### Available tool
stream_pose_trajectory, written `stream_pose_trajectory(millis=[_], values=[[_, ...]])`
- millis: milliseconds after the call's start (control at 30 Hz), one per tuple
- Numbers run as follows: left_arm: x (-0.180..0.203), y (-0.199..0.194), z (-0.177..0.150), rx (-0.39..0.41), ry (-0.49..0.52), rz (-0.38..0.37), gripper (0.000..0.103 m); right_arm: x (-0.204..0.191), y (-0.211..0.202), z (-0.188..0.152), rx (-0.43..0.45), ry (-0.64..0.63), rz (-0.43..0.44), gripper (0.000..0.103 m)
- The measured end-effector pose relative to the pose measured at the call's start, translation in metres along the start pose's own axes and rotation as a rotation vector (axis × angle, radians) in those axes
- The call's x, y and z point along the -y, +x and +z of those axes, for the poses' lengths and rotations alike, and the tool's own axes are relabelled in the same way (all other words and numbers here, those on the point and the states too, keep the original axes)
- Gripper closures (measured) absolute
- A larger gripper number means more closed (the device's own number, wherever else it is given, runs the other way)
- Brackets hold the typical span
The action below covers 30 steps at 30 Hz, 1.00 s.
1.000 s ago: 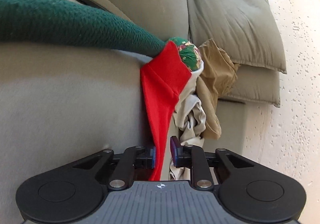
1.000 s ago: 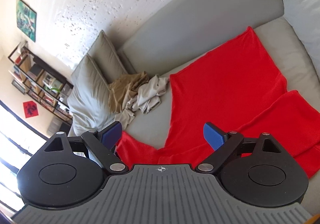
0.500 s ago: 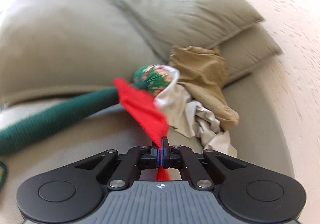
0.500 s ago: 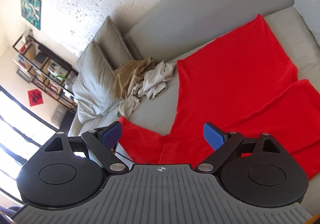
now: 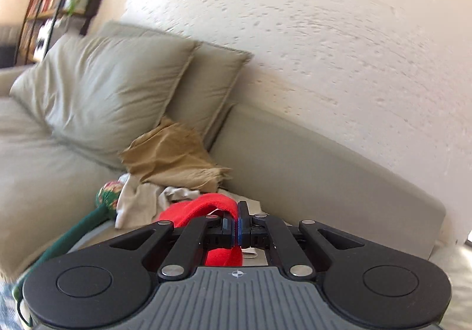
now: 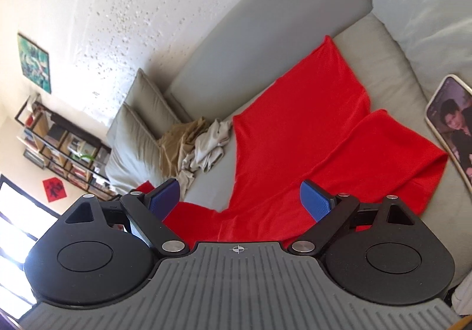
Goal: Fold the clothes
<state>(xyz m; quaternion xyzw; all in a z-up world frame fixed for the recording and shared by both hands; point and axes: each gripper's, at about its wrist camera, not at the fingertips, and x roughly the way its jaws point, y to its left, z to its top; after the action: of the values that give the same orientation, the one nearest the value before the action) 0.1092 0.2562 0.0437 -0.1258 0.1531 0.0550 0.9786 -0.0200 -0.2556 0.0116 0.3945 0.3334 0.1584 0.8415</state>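
A red garment (image 6: 298, 135) lies spread over the grey sofa seat (image 6: 392, 70) in the right wrist view, one long part lying folded across its right side. My right gripper (image 6: 239, 197) hovers open above its near edge, nothing between the blue pads. In the left wrist view my left gripper (image 5: 237, 222) is shut on a bunched end of the red garment (image 5: 200, 206), lifted off the seat. The red cloth loops up over the fingers and hangs down behind them.
A pile of tan cloth (image 5: 171, 153) and pale cloth (image 5: 138, 200) sits against the sofa cushions (image 5: 100, 94). A green knit piece (image 5: 88, 223) with a patterned ball end lies at left. A phone (image 6: 451, 123) rests on the seat at right. Shelves (image 6: 59, 147) stand by the wall.
My left gripper closed on the red cloth's end and swung up and right with it, now facing the wall. The right gripper stayed open and shifted slightly over the garment.
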Motion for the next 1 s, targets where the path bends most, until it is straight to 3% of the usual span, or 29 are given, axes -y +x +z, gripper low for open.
stream_pose_trajectory(millis=[133, 333, 500, 700, 833, 900, 1000], values=[[0.086, -0.018, -0.028, 0.022, 0.153, -0.043, 0.103, 0.032, -0.030, 0.005, 0.045, 0.070, -0.022, 0.011], [0.205, -0.039, -0.102, -0.029, 0.365, -0.104, 0.102, 0.068, -0.065, 0.008, 0.100, 0.142, -0.047, 0.011], [0.257, -0.044, -0.149, -0.107, 0.452, -0.156, 0.102, 0.091, -0.093, 0.009, 0.163, 0.187, -0.076, 0.011], [0.299, -0.039, -0.209, -0.157, 0.814, -0.172, 0.098, 0.115, -0.111, 0.008, 0.217, 0.263, -0.096, 0.011], [0.310, -0.047, -0.242, -0.225, 1.009, -0.228, 0.074, 0.120, -0.109, 0.011, 0.216, 0.286, -0.089, 0.011], [0.312, -0.061, -0.250, -0.221, 1.095, -0.279, 0.045, 0.117, -0.106, 0.012, 0.209, 0.275, -0.095, 0.010], [0.310, -0.083, -0.252, -0.246, 1.161, -0.367, 0.040, 0.115, -0.099, 0.011, 0.186, 0.265, -0.105, 0.010]])
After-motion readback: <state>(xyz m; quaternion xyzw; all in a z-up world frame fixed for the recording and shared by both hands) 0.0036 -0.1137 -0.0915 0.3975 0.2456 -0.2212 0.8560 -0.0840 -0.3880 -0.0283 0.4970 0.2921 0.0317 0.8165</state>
